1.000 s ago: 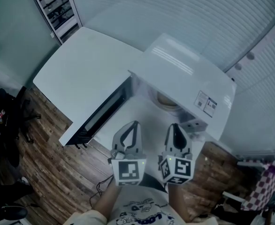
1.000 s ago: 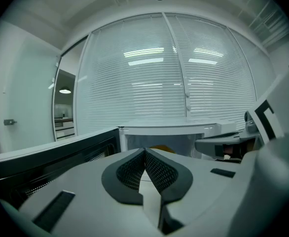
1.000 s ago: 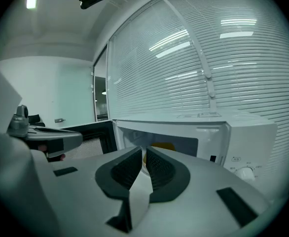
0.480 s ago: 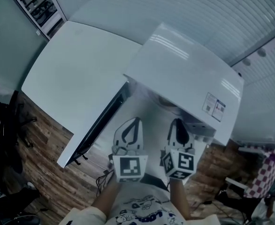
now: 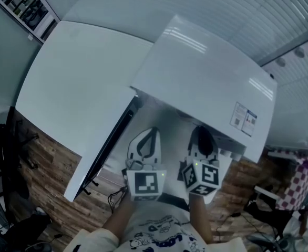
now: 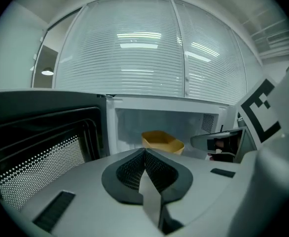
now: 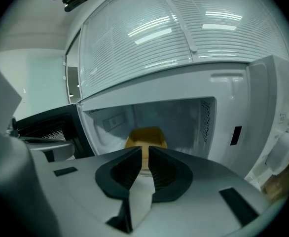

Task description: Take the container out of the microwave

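A yellow container (image 6: 162, 142) sits inside the white microwave (image 5: 206, 88), whose door (image 5: 104, 151) hangs wide open to the left. The right gripper view shows the container (image 7: 145, 138) straight ahead on the cavity floor. In the head view the microwave's top hides it. My left gripper (image 5: 146, 143) is shut and empty in front of the opening. My right gripper (image 5: 202, 140) is beside it, its jaws closed to a thin slit with nothing between them. Both grippers are still outside the cavity.
The microwave stands on a white table (image 5: 75, 83) that stretches to the left. The open door's dark inner window (image 6: 41, 147) fills the left side. Slatted blinds (image 6: 139, 48) run behind, and there is wooden floor (image 5: 43, 182) below.
Both grippers have sunk and come closer to the microwave's mouth. The container's rim, visible under the microwave's top a second ago, is now hidden in the head view.
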The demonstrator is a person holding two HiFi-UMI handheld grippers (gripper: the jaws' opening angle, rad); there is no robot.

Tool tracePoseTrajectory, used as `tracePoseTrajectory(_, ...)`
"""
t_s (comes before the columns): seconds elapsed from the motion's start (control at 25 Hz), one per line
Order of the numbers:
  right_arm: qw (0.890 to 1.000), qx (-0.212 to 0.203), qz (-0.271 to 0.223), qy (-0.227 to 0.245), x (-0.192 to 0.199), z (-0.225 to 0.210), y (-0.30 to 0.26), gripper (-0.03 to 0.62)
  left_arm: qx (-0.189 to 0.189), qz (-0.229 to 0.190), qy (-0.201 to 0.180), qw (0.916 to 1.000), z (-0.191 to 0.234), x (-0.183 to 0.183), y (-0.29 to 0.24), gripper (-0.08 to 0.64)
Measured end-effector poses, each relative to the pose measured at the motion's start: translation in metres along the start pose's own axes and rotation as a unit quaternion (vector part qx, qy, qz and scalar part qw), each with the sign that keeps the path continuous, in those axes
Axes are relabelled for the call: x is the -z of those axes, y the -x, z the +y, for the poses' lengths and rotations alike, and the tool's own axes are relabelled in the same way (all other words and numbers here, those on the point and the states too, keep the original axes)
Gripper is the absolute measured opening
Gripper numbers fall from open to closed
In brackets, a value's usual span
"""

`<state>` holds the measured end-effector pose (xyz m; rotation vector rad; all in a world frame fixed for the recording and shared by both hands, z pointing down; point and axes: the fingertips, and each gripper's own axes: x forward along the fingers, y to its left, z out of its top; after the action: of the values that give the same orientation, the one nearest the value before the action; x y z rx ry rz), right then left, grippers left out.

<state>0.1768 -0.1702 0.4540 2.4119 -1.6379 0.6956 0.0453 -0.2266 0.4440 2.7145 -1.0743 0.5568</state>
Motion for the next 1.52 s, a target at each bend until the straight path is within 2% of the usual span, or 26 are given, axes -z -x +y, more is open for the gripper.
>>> tracePoseTrajectory(0.32,0.998,0.019,0.009,-0.058,0.006,-0.005,-0.017,0.037,0.010,0.010,0.006,0.9999,0.003,0.007,-0.013,0.042)
tracePoseTrajectory(0.56,0.994,0.052,0.019,-0.096,0.011,-0.015,-0.028,0.037,0.016,0.018,0.006,0.9997,0.005,0.010,-0.020,0.043)
tracePoseTrajectory(0.72,0.992,0.064,0.025,-0.111,0.013,-0.020,-0.036,0.040,0.016,0.020,0.009,0.9996,0.005,0.012,-0.025,0.043)
tracePoseTrajectory(1.12,0.987,0.075,0.034,-0.135,0.013,-0.022,-0.050,0.117,0.020,0.025,0.013,0.9994,0.010,0.014,-0.034,0.043)
tracePoseTrajectory(1.52,0.981,0.090,0.036,-0.165,0.016,-0.025,-0.060,0.130,0.019,0.033,0.017,0.9991,0.017,0.017,-0.038,0.043)
